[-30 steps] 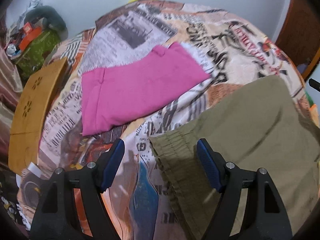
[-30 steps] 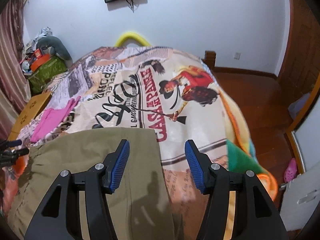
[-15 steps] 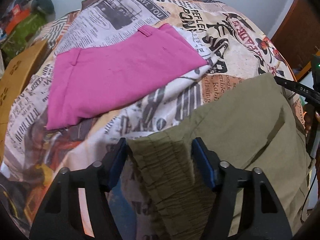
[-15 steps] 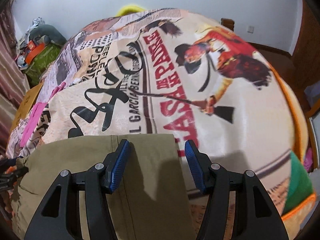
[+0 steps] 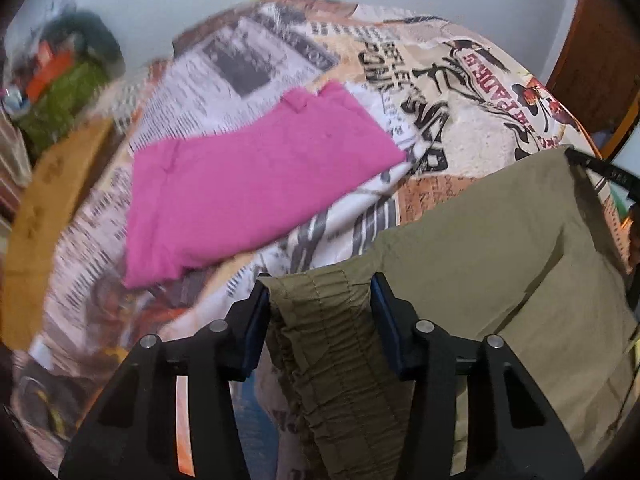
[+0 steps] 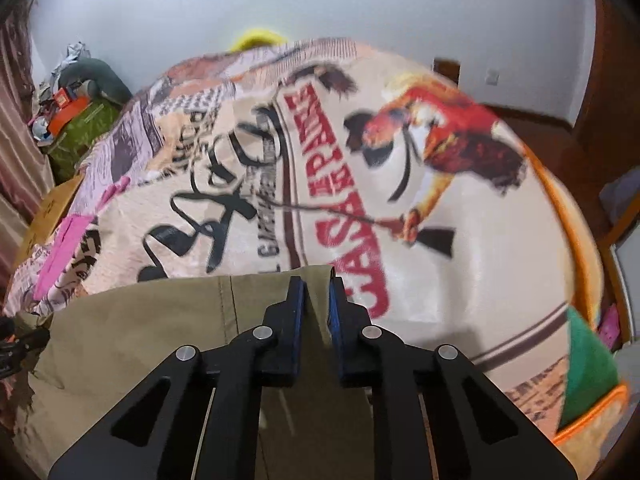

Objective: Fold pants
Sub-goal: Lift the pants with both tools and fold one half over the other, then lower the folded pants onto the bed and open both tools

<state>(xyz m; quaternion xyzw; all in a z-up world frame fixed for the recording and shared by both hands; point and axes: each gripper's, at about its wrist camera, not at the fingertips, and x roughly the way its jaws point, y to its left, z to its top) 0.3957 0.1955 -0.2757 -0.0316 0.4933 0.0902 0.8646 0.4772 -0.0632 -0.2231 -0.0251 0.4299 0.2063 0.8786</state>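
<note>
Left wrist: left hand-held gripper (image 5: pixel 320 312), jaws just closing, clamps the olive pants' (image 5: pixel 500 264) waistband on the bed (image 5: pixel 460 120). Right wrist: right hand-held gripper (image 6: pixel 316 316) just clenched on the far corner; fold not yet made.

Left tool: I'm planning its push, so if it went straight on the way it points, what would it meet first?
The left tool already straddles the olive pants at their gathered waistband, so that comes first; the printed blanket probably lies right beneath.
</note>
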